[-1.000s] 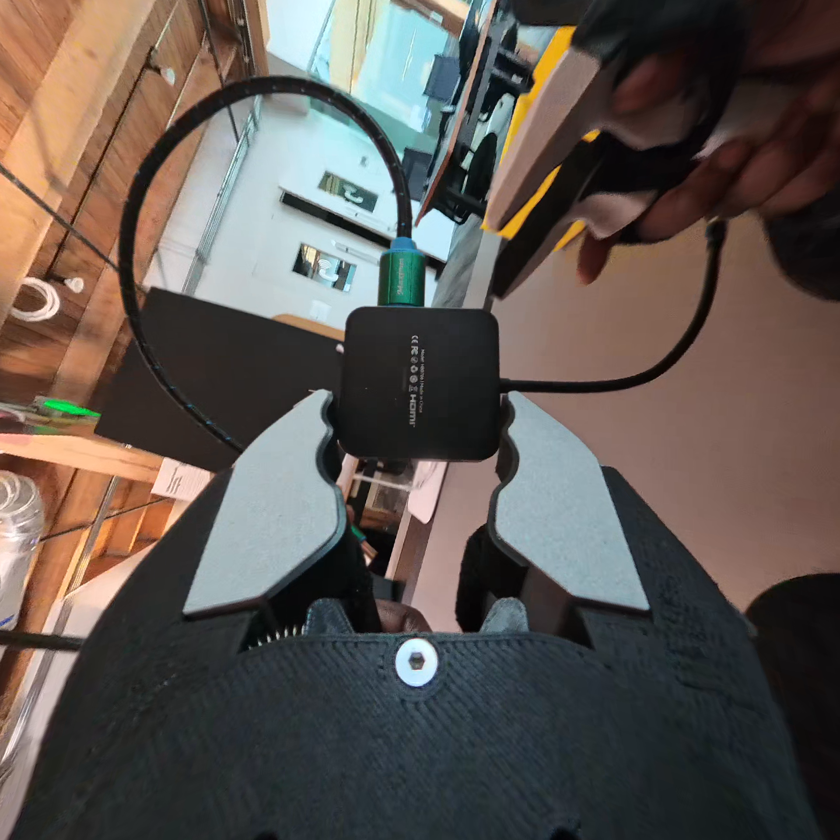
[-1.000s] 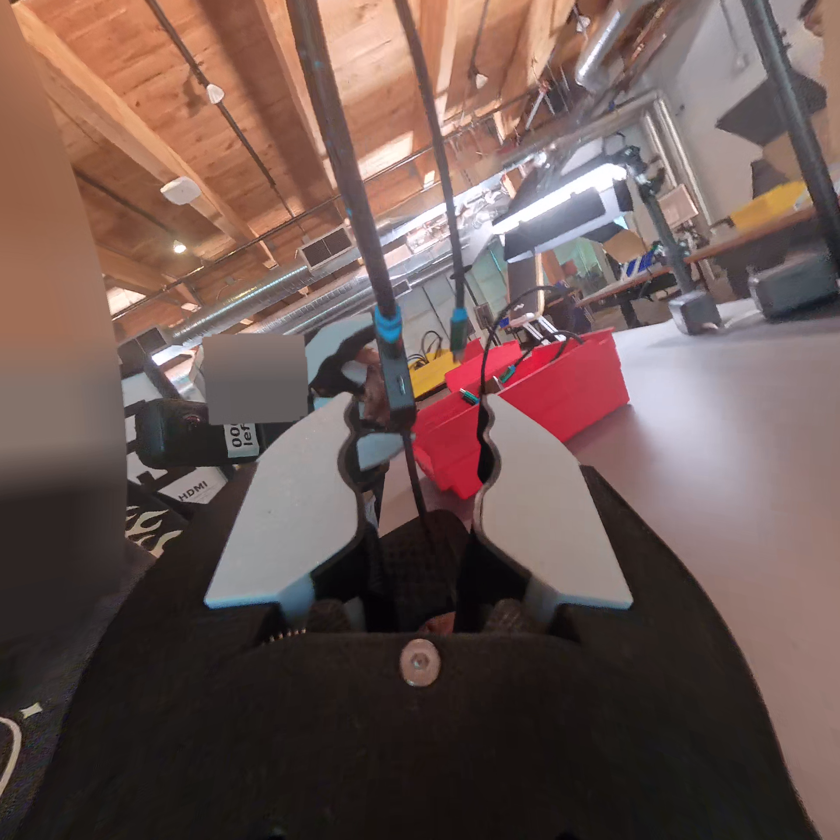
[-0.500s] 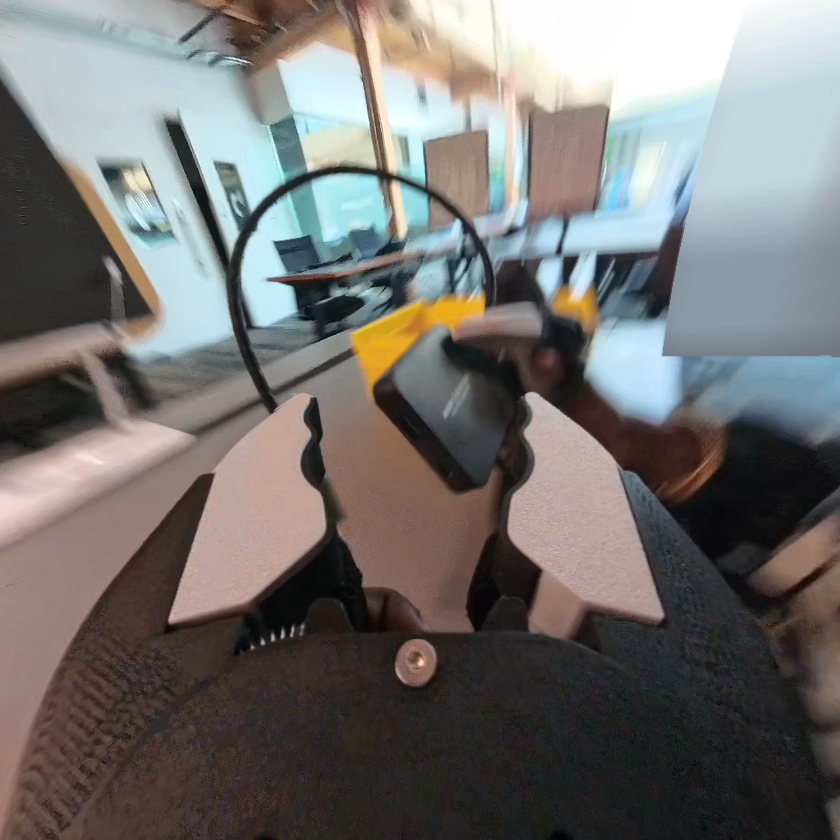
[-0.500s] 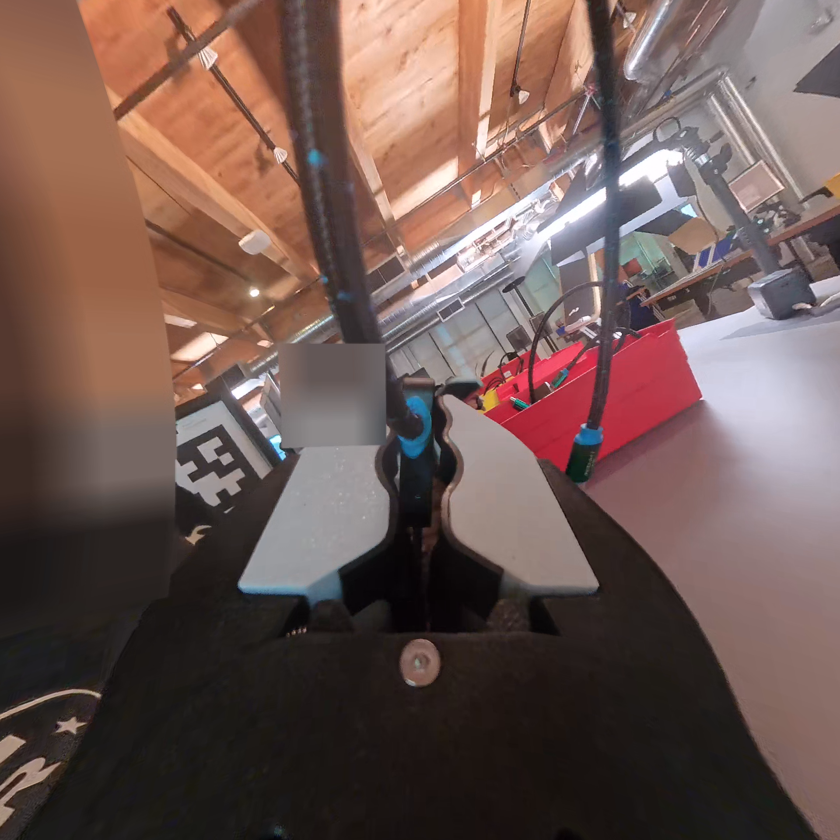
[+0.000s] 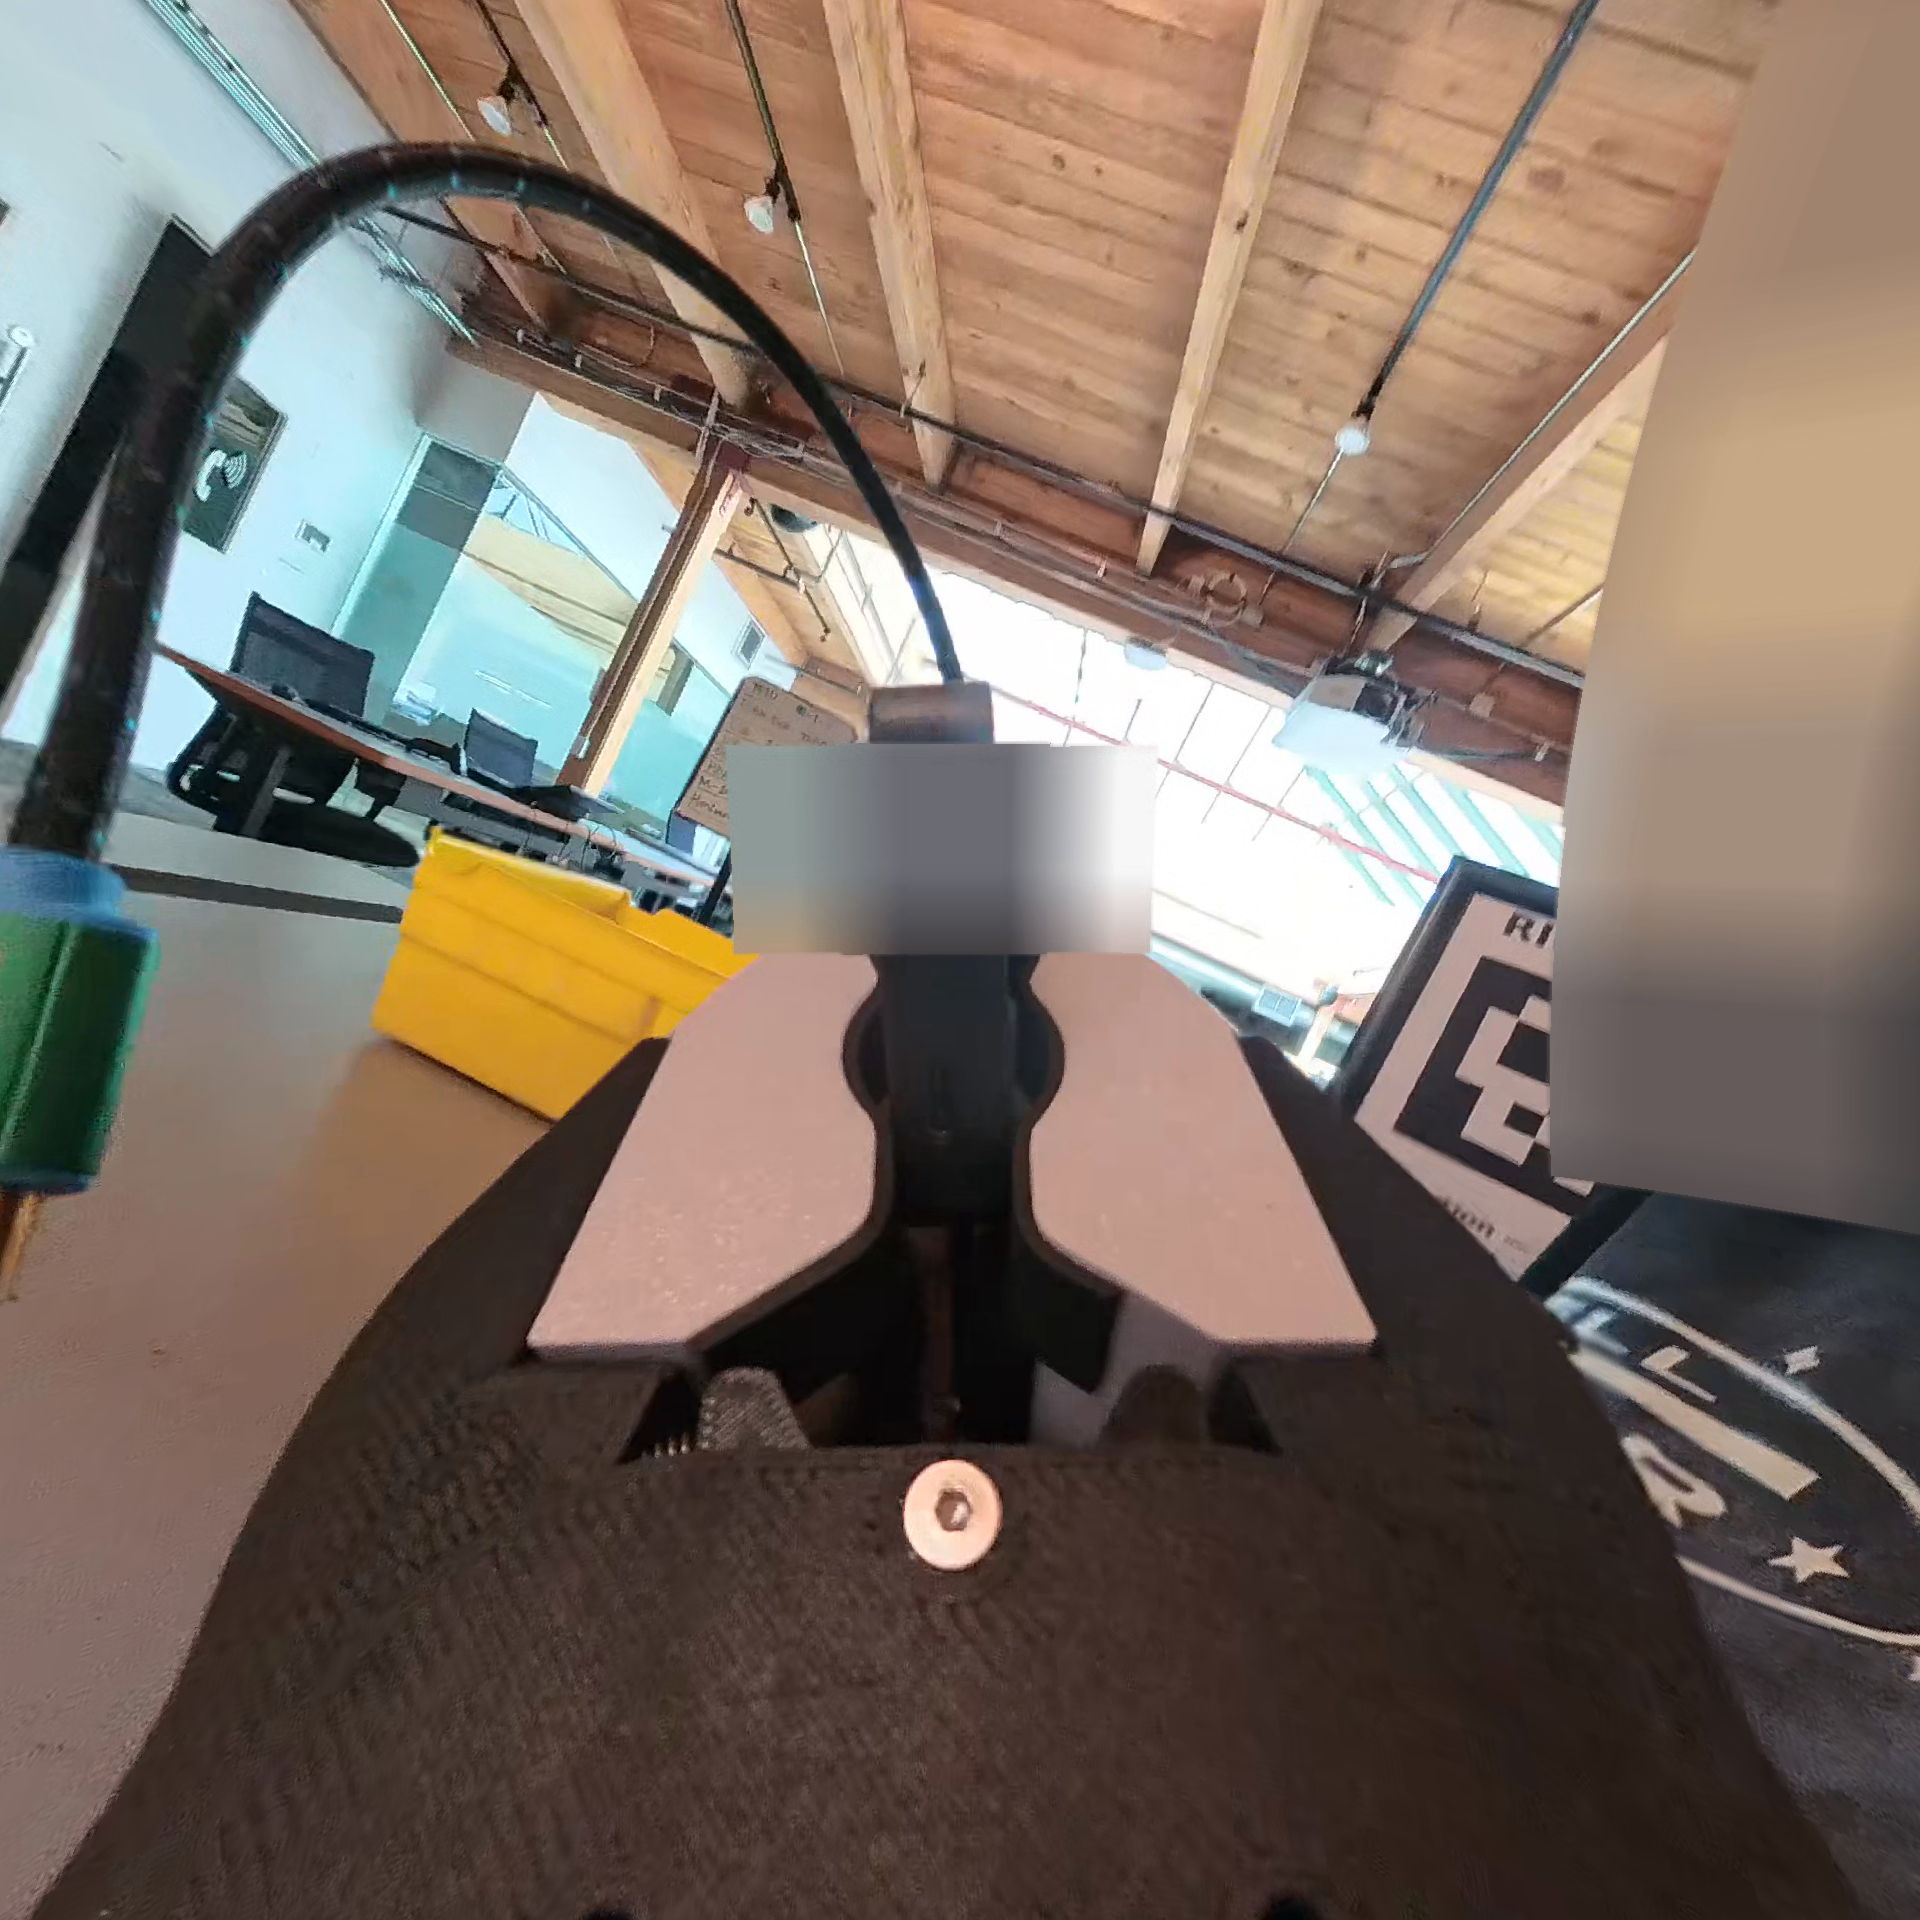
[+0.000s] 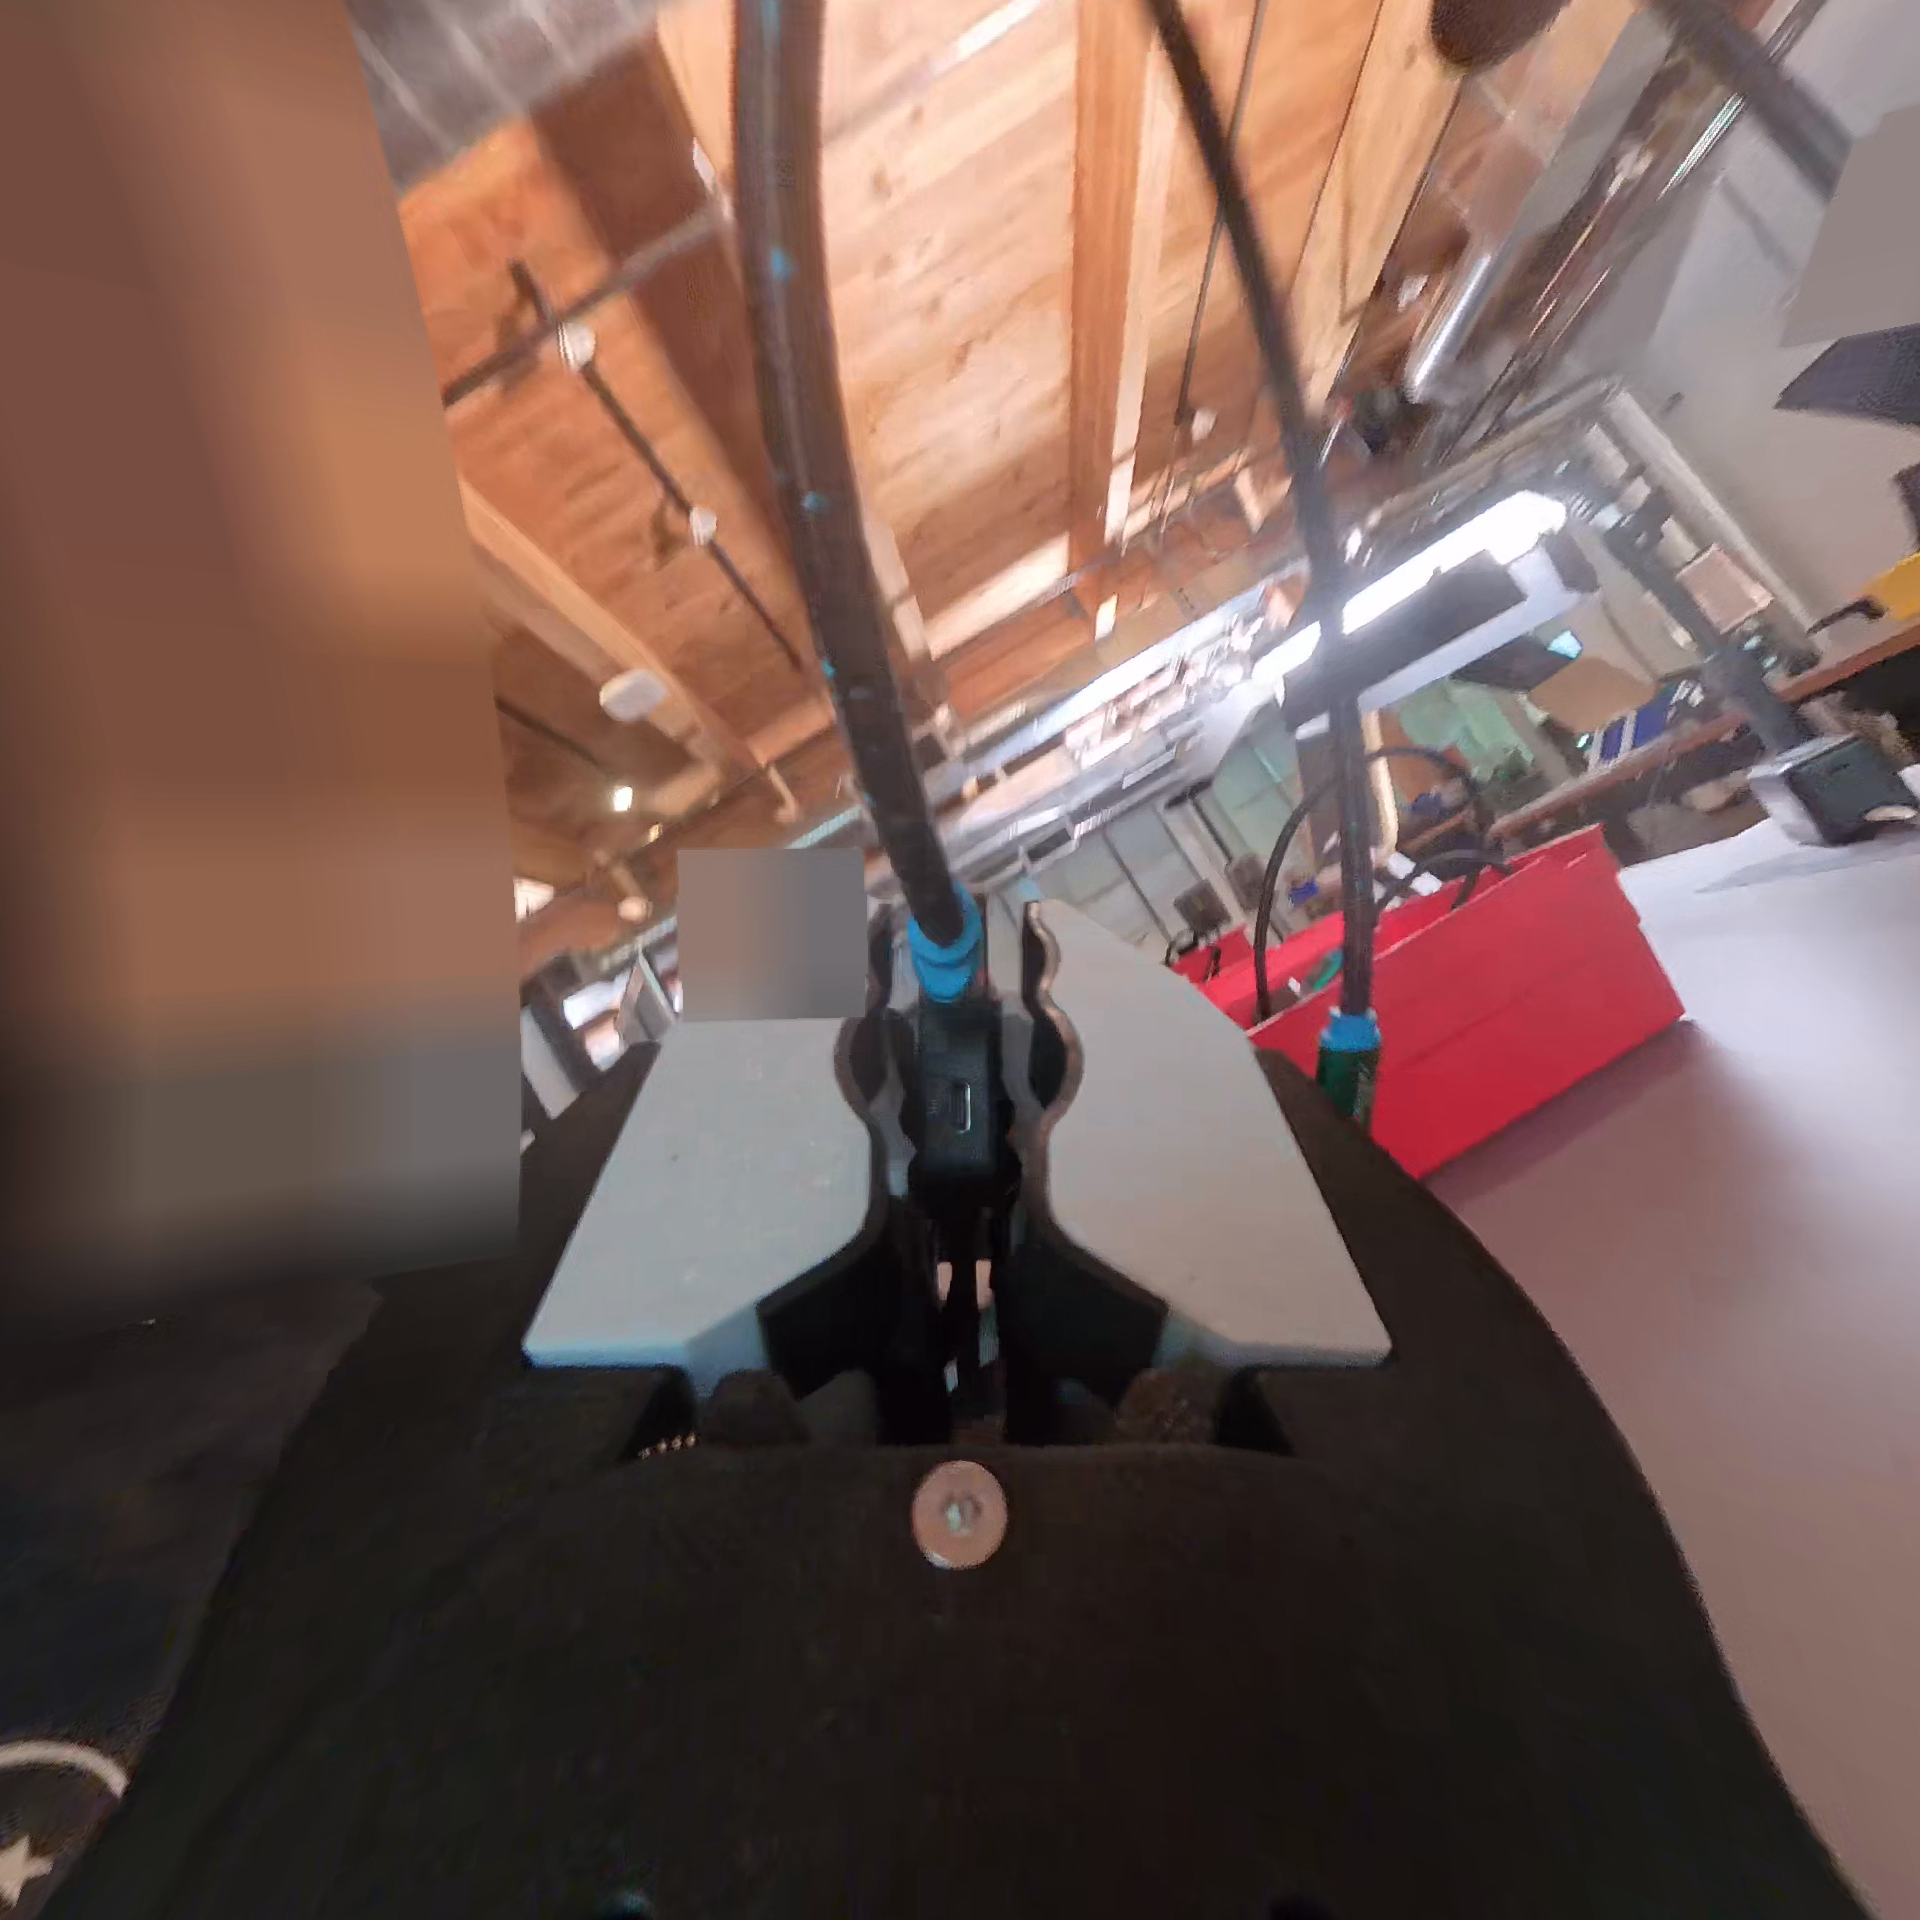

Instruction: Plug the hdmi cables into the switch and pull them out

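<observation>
Slippage is the worry: left gripper (image 5: 951,997) and right gripper (image 6: 961,1008) both pinch the switch (image 6: 961,1107) edge-on in their fingers above the table (image 5: 260,1195) (one cable (image 6: 831,571) plugged in, free plug (image 5: 62,1049) dangling), so a skewed pull could twist it loose.

grey table (image 5: 208,1195) bears yellow bin (image 5: 540,977), red bin (image 6: 1507,997).

Between the left gripper's (image 5: 951,997) jaws only the narrow black edge of the switch (image 5: 951,1101) shows, its far end hidden, so its ports cannot be made out. Left of those jaws, the green plug (image 5: 62,1049) is cut by the picture's edge. Above the right gripper's (image 6: 956,971) jaws, both braided cables (image 6: 821,520) leave the top edge, motion-blurred.
</observation>
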The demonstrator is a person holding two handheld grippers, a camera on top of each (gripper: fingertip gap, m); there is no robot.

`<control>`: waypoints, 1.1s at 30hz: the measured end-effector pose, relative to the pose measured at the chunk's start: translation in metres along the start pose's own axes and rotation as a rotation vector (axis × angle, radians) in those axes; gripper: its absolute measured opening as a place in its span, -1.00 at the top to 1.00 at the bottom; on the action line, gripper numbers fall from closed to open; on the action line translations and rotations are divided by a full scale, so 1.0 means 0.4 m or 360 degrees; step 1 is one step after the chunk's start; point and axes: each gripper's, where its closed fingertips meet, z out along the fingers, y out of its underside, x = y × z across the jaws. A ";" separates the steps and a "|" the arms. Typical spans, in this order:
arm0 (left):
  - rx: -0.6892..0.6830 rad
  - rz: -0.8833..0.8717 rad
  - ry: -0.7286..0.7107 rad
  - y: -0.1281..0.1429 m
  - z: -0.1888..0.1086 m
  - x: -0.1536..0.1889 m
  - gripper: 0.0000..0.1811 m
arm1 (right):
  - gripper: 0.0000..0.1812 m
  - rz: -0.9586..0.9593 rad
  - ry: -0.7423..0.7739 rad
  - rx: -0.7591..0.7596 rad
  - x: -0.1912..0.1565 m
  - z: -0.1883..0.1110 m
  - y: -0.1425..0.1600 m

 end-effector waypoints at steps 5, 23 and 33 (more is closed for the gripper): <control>0.0008 -0.0100 0.0008 -0.008 -0.004 -0.008 0.81 | 0.86 0.0043 -0.0009 0.0151 0.002 -0.014 -0.019; 0.0229 -0.0385 -0.0087 -0.059 -0.018 -0.065 0.85 | 0.85 -0.0180 0.0319 -0.0054 0.052 -0.001 0.005; 0.0307 -0.0597 -0.0278 -0.044 -0.023 -0.107 0.86 | 0.83 -0.0009 0.0554 0.0115 0.098 -0.012 0.008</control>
